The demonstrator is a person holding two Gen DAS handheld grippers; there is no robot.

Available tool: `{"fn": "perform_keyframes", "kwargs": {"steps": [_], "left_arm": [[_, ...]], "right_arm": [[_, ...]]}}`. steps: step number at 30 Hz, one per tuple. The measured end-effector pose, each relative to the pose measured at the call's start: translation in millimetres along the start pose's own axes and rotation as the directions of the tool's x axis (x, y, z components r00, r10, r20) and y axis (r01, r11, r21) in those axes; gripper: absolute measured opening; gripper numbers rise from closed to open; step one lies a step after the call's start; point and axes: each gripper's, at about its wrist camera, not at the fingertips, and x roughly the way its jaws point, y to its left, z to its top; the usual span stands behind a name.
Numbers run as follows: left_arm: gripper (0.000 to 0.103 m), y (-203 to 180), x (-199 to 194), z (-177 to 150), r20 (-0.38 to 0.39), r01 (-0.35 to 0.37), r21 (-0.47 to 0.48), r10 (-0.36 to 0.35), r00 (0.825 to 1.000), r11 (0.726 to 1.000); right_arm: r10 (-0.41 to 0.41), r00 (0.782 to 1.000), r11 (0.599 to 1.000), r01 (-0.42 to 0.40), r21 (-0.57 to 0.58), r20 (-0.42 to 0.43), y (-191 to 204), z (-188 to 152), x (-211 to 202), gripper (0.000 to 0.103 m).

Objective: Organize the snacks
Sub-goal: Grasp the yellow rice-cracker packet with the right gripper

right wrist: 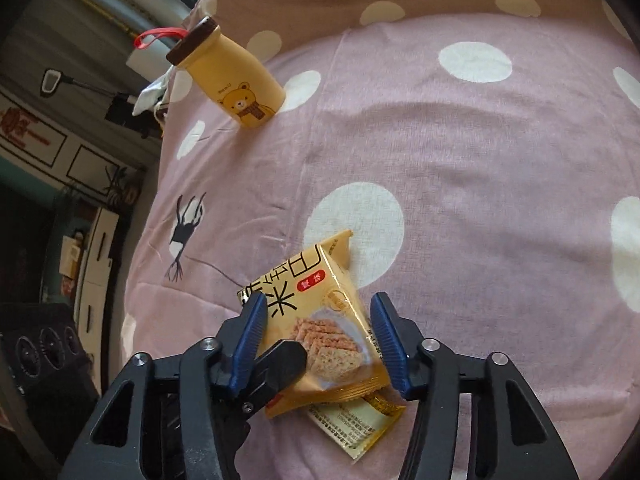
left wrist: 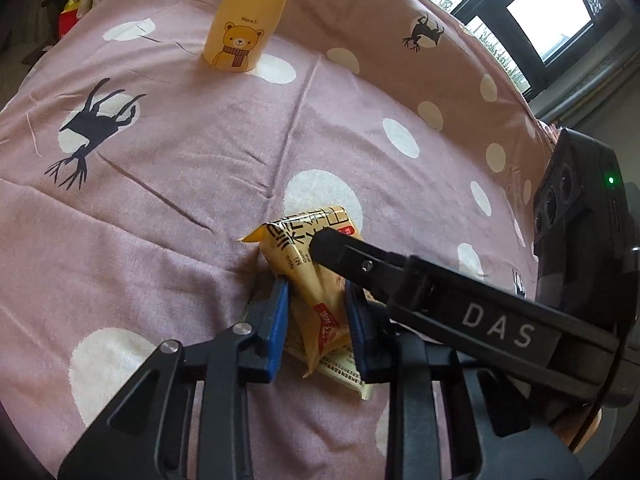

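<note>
Yellow foil is what I'm looking at first: a snack packet [left wrist: 308, 264] lying on the pink dotted bedsheet [left wrist: 180, 184], with a second packet [right wrist: 360, 420] of the same kind underneath it, print side down.

In the left wrist view the top packet stands pinched between my left gripper [left wrist: 316, 320] pads; the blue pads press into its sides and the foil buckles, so I read that one as clamped on the packet. Its long axis runs from about six o'clock, at the fingers, up toward twelve.

My right gripper [right wrist: 320, 344] sits over the same packet from the other side. In its own view the blue fingers stand apart, one at nine o'clock of the packet touching its edge, the other at three o'clock with a small gap to the foil, so it is not gripping. One black finger of the left gripper crosses beneath at about seven o'clock.

Both hands are at the packet; the left already has it. I judge the right needs either the lower packet, which pokes out toward five o'clock, or to back off.

Further out, a yellow bear bottle [left wrist: 244, 20] stands at eleven o'clock, well apart, near the pillow [left wrist: 400, 12].
</note>
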Motion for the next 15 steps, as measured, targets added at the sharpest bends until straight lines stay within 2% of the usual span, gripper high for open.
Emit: {"fn": "perform_keyframes", "kwargs": {"steps": [4,9,15], "left_arm": [[0.027,-10,-14,-2,0.033,0.046,0.029,-0.047,0.998,0.999],[0.027,-38,-39,-13,0.079,0.107,0.130,-0.118,0.990,0.986],[0.027,-82,-65,-42,0.079,0.188,0.289,-0.219,0.972,0.939]], "right_arm": [[0.005,1.000,1.000,-0.005,0.013,0.018,1,-4,-14,0.052],[-0.011,0.990,1.000,0.009,0.014,0.139,8,-17,-56,0.052],[-0.070,0.957,0.997,0.057,0.056,0.282,5,-51,-122,0.052]]}}
